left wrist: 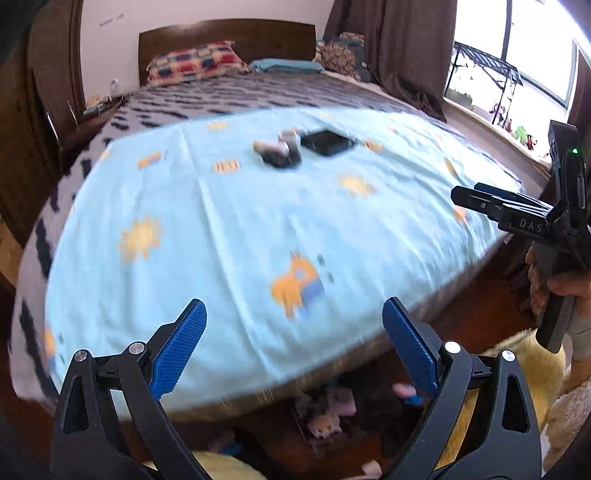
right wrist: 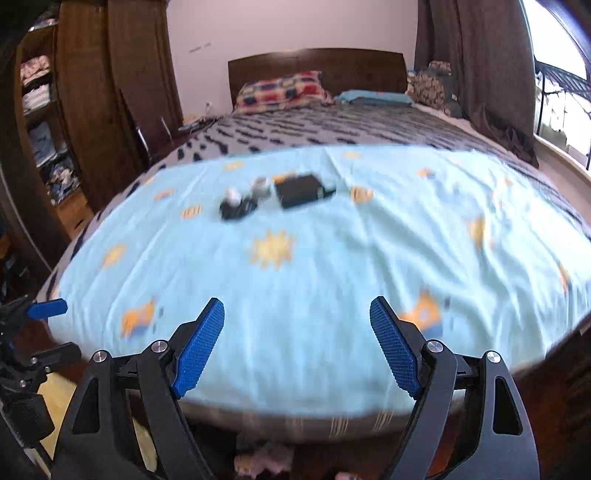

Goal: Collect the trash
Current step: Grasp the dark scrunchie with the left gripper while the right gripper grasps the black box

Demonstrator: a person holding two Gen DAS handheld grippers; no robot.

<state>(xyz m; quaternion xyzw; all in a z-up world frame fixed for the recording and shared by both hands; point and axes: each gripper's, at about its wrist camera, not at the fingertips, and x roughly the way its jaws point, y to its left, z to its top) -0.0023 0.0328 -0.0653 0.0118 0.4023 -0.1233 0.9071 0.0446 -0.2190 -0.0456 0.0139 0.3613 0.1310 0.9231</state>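
A small heap of blurred trash [left wrist: 280, 149] [right wrist: 242, 201], white and dark bits, lies on the light blue blanket [left wrist: 229, 229] [right wrist: 314, 266] far ahead on the bed. A flat black box [left wrist: 327, 142] [right wrist: 301, 190] lies just right of it. My left gripper [left wrist: 293, 332] is open and empty over the bed's foot edge. My right gripper [right wrist: 297, 332] is open and empty over the near part of the blanket. The right gripper also shows in the left wrist view [left wrist: 465, 194] at the right edge, held in a hand.
Pillows [left wrist: 194, 62] and a dark headboard [left wrist: 225, 33] are at the far end. A wooden wardrobe [right wrist: 92, 110] stands left, curtains [right wrist: 491, 74] and a window [left wrist: 480, 55] right. Soft toys [left wrist: 325, 413] lie on the floor under the bed's foot.
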